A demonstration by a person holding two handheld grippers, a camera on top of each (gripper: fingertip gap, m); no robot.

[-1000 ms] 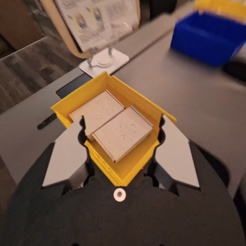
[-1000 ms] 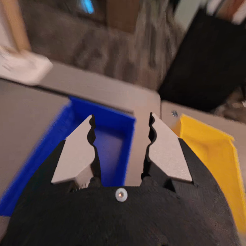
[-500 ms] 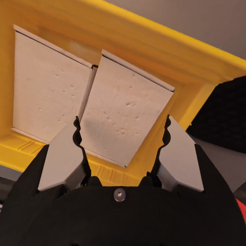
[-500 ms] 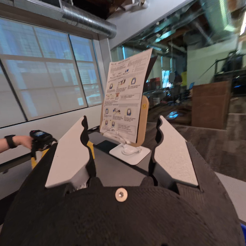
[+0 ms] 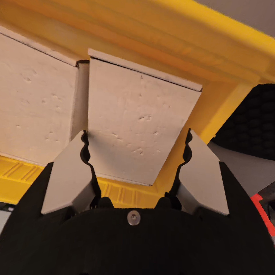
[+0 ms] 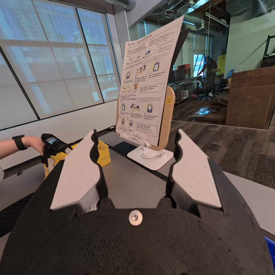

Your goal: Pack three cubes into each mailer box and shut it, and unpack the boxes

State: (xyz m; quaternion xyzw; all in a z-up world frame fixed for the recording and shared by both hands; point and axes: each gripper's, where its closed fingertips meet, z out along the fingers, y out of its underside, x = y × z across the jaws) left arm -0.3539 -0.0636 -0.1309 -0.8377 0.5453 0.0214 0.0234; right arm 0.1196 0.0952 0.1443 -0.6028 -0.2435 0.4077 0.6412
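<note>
The left gripper (image 5: 136, 147) is held open over a white mailer box (image 5: 134, 123), its fingers astride the box's near end. A second mailer box (image 5: 35, 107) lies just left, both in the yellow bin (image 5: 163, 49). The right gripper (image 6: 136, 150) is spread, empty, above the grey table (image 6: 134, 175).

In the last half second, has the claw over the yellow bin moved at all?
Yes. The left claw has moved closer to the yellow bin: the right-hand white mailer box now looks larger and sits squarely between its open fingers.
</note>
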